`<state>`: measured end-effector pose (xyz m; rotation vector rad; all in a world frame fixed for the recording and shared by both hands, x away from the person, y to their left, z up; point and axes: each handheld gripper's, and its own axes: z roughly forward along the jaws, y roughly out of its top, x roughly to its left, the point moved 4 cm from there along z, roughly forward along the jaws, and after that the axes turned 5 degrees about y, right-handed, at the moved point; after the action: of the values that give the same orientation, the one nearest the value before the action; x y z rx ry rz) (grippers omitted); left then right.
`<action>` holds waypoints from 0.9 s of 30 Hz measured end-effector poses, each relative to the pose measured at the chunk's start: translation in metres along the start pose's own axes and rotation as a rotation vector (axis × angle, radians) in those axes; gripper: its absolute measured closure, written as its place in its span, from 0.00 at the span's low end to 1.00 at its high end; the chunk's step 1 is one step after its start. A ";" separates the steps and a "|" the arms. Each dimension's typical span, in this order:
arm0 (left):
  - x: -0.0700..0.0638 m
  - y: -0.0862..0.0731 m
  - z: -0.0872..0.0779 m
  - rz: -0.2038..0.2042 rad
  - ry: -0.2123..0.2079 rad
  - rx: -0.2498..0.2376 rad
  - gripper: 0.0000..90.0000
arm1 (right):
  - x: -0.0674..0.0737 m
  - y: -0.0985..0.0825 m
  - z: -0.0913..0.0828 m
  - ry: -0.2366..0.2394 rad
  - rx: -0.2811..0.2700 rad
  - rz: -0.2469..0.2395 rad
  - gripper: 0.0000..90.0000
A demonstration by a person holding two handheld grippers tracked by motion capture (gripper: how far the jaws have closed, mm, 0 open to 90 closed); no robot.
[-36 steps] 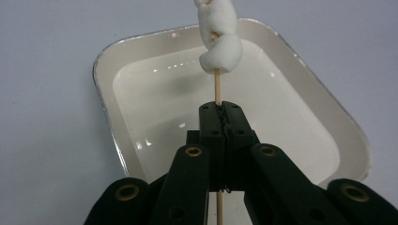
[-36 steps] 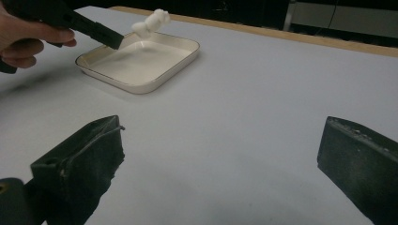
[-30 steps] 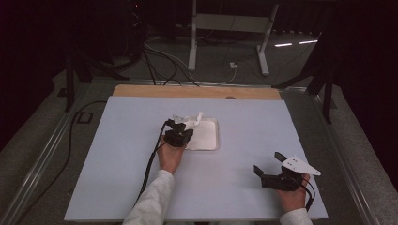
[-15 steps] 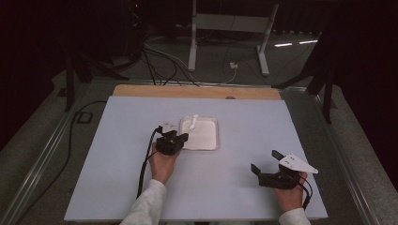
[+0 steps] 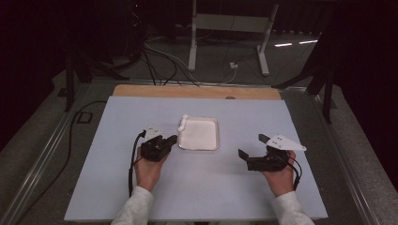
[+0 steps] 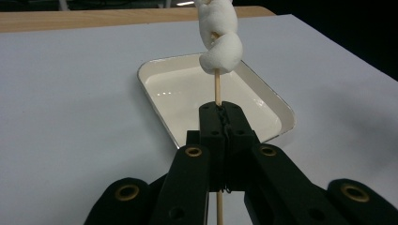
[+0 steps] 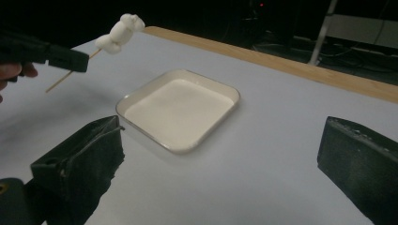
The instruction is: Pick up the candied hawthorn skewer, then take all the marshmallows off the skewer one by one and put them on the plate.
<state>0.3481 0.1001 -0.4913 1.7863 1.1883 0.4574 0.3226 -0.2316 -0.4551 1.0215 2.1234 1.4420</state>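
Observation:
My left gripper (image 5: 172,138) (image 6: 220,112) is shut on a thin wooden skewer (image 6: 217,89) that carries white marshmallows (image 6: 218,35) near its tip. It hovers just left of a white square tray (image 5: 202,136) (image 6: 225,101) (image 7: 180,110), and the marshmallows (image 5: 182,124) (image 7: 119,32) reach over the tray's left rim. The skewer (image 7: 63,80) pokes out behind the jaws in the right gripper view. My right gripper (image 5: 252,146) (image 7: 220,154) stands open and holds nothing, to the right of the tray near the table's front, with its jaws pointing toward the tray.
A pale blue sheet (image 5: 117,187) covers the table, with a bare wooden strip (image 5: 197,92) along the far edge. Beyond it, dark floor holds cables (image 5: 159,58) and a metal stand (image 5: 225,28). The tray's inside holds nothing.
My left gripper has pulled back toward the person and leftward with the skewer, off the tray. The right gripper has lifted a little and shifted toward the tray.

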 end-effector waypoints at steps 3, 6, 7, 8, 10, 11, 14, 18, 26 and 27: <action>0.001 -0.003 -0.005 -0.003 -0.009 -0.011 1.00 | 0.000 0.015 0.009 0.026 -0.012 0.010 0.00; 0.004 -0.004 -0.010 -0.014 -0.011 -0.023 1.00 | 0.000 0.030 0.016 0.060 -0.033 0.050 0.00; 0.004 -0.004 -0.011 -0.017 -0.012 -0.028 1.00 | 0.000 0.039 0.021 0.083 -0.046 0.078 0.00; 0.005 -0.003 -0.012 -0.017 -0.012 -0.032 1.00 | 0.000 0.039 0.021 0.083 -0.046 0.078 0.00; 0.005 -0.003 -0.013 -0.019 -0.013 -0.035 1.00 | 0.001 0.054 0.030 0.105 -0.051 0.098 0.00; 0.004 -0.003 -0.014 -0.019 -0.013 -0.037 1.00 | 0.001 0.054 0.030 0.105 -0.051 0.098 0.00; 0.004 -0.002 -0.015 -0.016 -0.019 -0.047 1.00 | 0.002 0.067 0.040 0.118 -0.050 0.098 0.00; 0.001 -0.002 -0.015 -0.008 -0.030 -0.051 1.00 | 0.006 0.080 0.056 0.140 -0.038 0.104 0.00; -0.002 -0.001 -0.013 0.003 -0.040 -0.058 1.00 | 0.019 0.089 0.086 0.184 0.013 0.099 0.00; -0.002 0.000 -0.013 0.004 -0.040 -0.061 1.00 | 0.022 0.090 0.091 0.197 0.014 0.107 0.00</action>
<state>0.3379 0.1049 -0.4843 1.7384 1.1320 0.4535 0.3995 -0.1385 -0.4078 1.0514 2.2476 1.6424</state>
